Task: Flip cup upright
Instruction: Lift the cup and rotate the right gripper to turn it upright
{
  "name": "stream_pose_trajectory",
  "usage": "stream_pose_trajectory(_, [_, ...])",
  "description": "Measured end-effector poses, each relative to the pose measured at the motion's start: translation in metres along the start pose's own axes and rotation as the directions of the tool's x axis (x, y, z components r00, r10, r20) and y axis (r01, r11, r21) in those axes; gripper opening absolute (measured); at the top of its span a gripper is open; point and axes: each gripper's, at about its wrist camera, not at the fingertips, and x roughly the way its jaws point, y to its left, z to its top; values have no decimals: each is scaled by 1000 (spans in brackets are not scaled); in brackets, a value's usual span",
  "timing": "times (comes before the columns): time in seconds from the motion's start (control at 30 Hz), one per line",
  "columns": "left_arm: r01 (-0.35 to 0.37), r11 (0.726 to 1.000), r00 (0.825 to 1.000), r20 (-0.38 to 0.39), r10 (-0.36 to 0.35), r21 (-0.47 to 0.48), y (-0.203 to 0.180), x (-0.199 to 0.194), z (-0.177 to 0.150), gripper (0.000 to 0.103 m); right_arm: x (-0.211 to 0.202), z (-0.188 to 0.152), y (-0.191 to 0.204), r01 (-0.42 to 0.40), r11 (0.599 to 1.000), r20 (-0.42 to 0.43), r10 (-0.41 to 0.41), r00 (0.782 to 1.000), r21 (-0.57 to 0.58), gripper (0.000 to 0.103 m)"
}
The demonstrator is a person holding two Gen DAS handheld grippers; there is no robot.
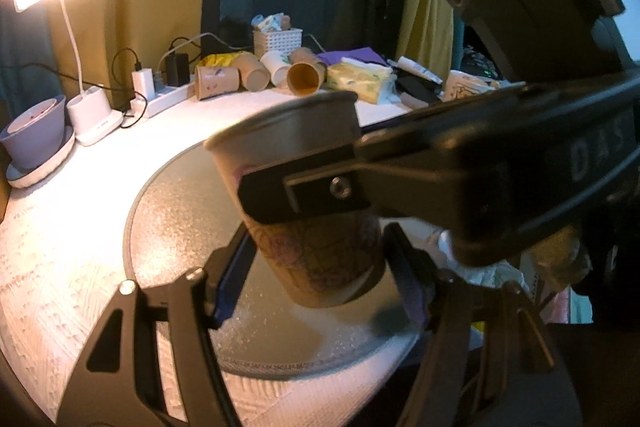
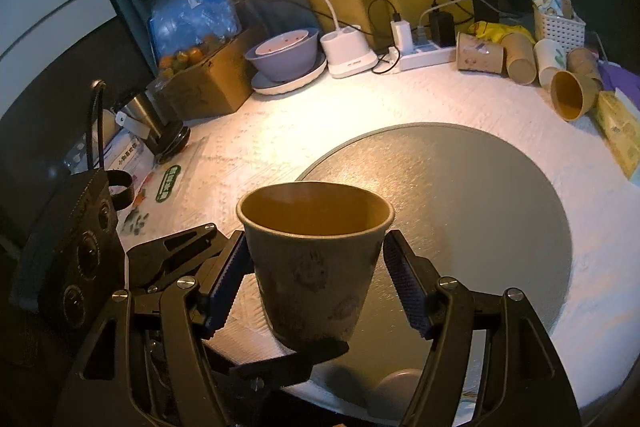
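A brown paper cup [image 2: 316, 267] with faint printed drawings stands upright, mouth up, above the grey round mat [image 2: 480, 195]. My right gripper [image 2: 316, 283] has its blue-padded fingers [image 2: 404, 279] on either side of the cup; the pads look in contact. In the left wrist view the cup [image 1: 316, 247] is clamped by the right gripper's black finger [image 1: 304, 191] across its upper wall. My left gripper [image 1: 320, 279] flanks the cup's lower part, pads slightly apart from it. The cup's base seems just above the mat.
Several paper cups [image 2: 520, 61] lie on their sides at the back. A lit desk lamp [image 2: 344, 55], purple bowl [image 2: 284, 57], power strip [image 2: 424, 57], white basket [image 2: 558, 25] and tissue pack [image 2: 618, 131] line the table's far side. A cardboard box [image 2: 200, 87] stands left.
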Motion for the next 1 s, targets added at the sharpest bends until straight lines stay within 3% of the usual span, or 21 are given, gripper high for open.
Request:
stream_pose_trajectory(0.33, [18,1000,1000,3,-18,-3,3,1,0,66,9,1,-3,-9,1000,-31,9,999,-3,68])
stream_pose_trajectory(0.57, [10,999,999,-45,-11,-38,14,15,2,68,18,6,-7,-6,1000,-39,6,999,4,66])
stream_pose_trajectory(0.63, [1,999,998,-63,-4,-48,18,20,2,75,19,8,-11,11,1000,-33,-10,999,8,66])
stream_pose_trajectory(1.0, [-14,987,992,-127,-7,-162,50,30,-1,76,20,25,-41,177,984,58,-177,983,3,66])
